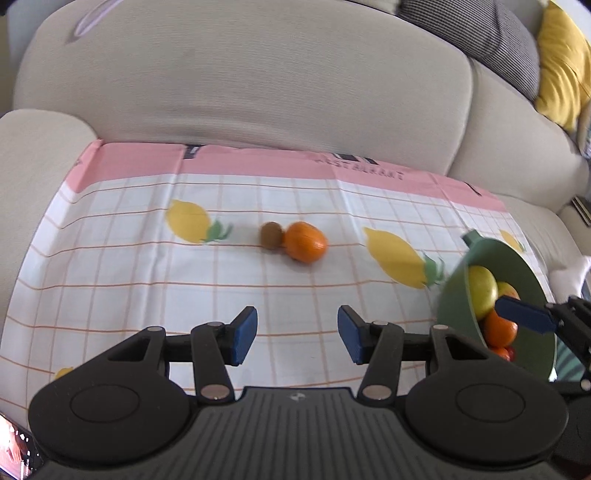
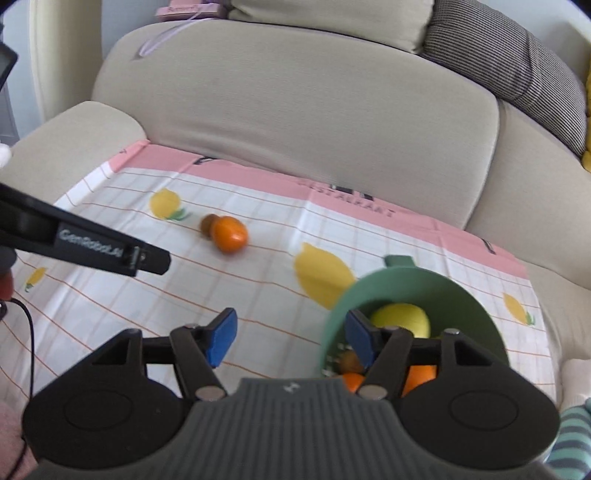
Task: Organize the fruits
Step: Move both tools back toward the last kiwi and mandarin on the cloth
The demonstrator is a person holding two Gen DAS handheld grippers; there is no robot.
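An orange [image 1: 306, 242] and a brown kiwi [image 1: 271, 234] lie touching on the checked cloth [image 1: 129, 266]; they also show in the right wrist view, the orange [image 2: 229, 234] and the kiwi [image 2: 208, 223]. A green bowl [image 1: 458, 302] at the right holds a yellow-green apple [image 1: 482, 291] and oranges [image 1: 498, 328]. My left gripper [image 1: 297, 334] is open and empty, short of the two loose fruits. My right gripper [image 2: 290, 339] is open, its right finger inside the bowl [image 2: 476, 314], above the apple [image 2: 402, 317] and an orange [image 2: 419, 376].
The cloth covers a beige sofa seat, with the backrest [image 1: 240, 92] behind and an armrest [image 1: 33, 155] at the left. Grey [image 1: 491, 33] and yellow [image 1: 561, 70] cushions lie at the back right. The left gripper's body [image 2: 85, 243] crosses the right view's left side.
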